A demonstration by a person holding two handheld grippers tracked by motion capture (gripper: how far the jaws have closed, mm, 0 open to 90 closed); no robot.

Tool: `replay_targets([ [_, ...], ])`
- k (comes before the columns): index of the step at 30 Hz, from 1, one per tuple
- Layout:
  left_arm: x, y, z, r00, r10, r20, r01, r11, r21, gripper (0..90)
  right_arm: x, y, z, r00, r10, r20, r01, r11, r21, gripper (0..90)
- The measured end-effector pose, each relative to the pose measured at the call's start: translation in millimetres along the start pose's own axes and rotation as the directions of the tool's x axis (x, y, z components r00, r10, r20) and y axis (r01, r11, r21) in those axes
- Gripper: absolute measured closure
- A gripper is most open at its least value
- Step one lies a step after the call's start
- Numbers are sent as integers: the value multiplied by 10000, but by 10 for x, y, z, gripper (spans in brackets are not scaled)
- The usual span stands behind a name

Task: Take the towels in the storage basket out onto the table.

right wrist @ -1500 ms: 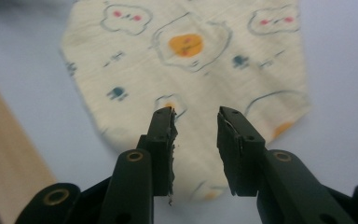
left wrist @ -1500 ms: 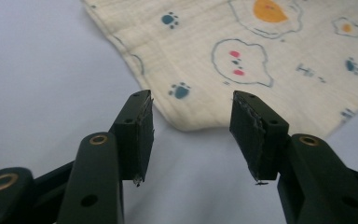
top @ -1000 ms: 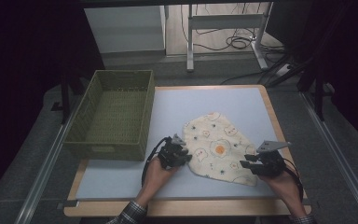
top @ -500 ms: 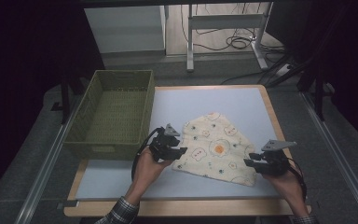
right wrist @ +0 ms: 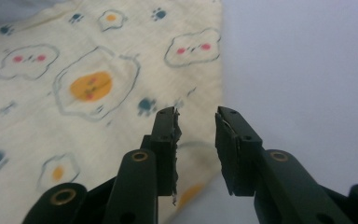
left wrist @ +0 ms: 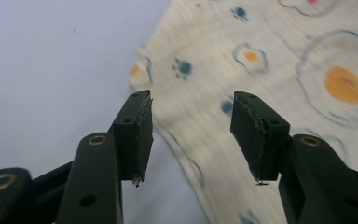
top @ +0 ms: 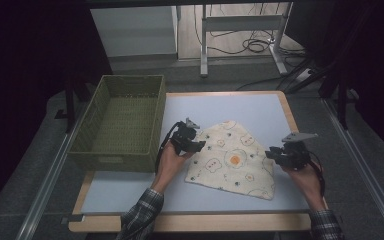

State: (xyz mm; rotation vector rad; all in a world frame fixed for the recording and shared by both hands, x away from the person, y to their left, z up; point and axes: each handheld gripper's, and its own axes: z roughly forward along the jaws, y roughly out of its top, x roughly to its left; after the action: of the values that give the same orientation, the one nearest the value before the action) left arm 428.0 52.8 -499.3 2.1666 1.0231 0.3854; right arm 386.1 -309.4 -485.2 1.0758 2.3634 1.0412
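Cream cotton, printed with fried eggs, little clouds and blue paw marks, makes up the folded cloth [top: 232,161] that lies flat on the pale blue table mat [top: 260,112]; its outline is roughly a rounded triangle with a straight lower hem. Left of the cloth, just off the mat, stands an olive woven basket [top: 117,122], rectangular with ribbed walls. The left gripper [top: 192,145], matte black with a grey plate on top, hangs at the cloth's left edge; its jaws have just been opening and now stand released, the fabric edge below the gap and neither pad pressing it. The right gripper [top: 275,154] sits at the cloth's right edge; its jaws have just been closing, yet a gap remains and they clasp nothing, the hem lying under them.
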Motion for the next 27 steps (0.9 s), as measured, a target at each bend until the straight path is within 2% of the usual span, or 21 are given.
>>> replay_targets([
  [1,33,42,97,9998,-37,-170,37,10000,-1,476,-39,69,97,10000,42,54,-42,10000,6,695],
  [4,55,46,181,9993,-54,-359,55,10000,28,408,-71,131,199,9999,110,28,-110,9999,-3,683],
  [5,61,32,214,9990,-79,-429,81,10000,38,349,-99,181,311,9999,169,30,-169,9999,30,650],
  [6,66,10,244,9988,-99,-471,99,10000,-13,349,-99,181,311,9999,169,30,-169,9999,30,650],
  [7,71,-46,297,9978,-44,-669,44,10000,7,263,-117,214,422,9997,239,-80,-239,9997,62,625],
  [8,71,-46,297,9978,-44,-669,44,10000,7,231,-117,214,422,9997,239,-80,-239,9997,62,625],
  [9,75,-76,325,9970,-13,-773,16,10000,30,202,-118,235,529,9993,297,-218,-294,9994,164,607],
  [11,98,-138,374,9966,12,-818,-10,10000,20,195,-115,241,582,9994,272,-233,-267,9994,220,608],
  [12,120,-166,382,9974,-206,-691,193,9996,-199,176,-108,244,628,9994,270,-196,-263,9990,348,625],
  [14,179,-199,395,9975,-650,-285,642,9975,-299,168,-83,237,701,9996,254,-106,-246,9975,656,736],
  [16,180,-199,397,9974,-660,-283,652,9975,-283,164,-47,242,700,9998,183,-16,-181,9979,621,870],
  [18,181,-202,399,9973,-675,-276,667,9973,-307,164,-27,260,673,9999,91,117,-97,9982,588,875],
  [19,180,-206,401,9972,-690,-282,681,9971,-336,165,52,322,579,9996,-234,178,229,9993,297,876],
  [20,180,-206,401,9972,-690,-282,681,9971,-336,166,52,322,579,9996,-234,178,229,9993,297,876],
  [22,179,-208,402,9973,-663,-316,652,9973,-343,166,275,440,410,9967,-805,-112,803,9966,-162,875],
  [23,179,-208,402,9973,-663,-316,652,9973,-343,166,275,440,410,9967,-805,-112,803,9966,-162,875],
  [24,180,-208,402,9973,-671,-311,661,9972,-344,166,373,470,364,9941,-1052,-259,1046,9942,-245,875],
  [25,177,-209,404,9971,-688,-318,676,9970,-369,166,571,497,319,9866,-1527,-580,1514,9881,-268,874],
  [26,177,-209,404,9971,-688,-318,676,9970,-369,167,571,497,319,9866,-1527,-580,1514,9881,-268,874],
  [27,179,-210,402,9973,-662,-333,650,9973,-350,166,754,468,341,9783,-1857,-923,1851,9826,-143,871],
])
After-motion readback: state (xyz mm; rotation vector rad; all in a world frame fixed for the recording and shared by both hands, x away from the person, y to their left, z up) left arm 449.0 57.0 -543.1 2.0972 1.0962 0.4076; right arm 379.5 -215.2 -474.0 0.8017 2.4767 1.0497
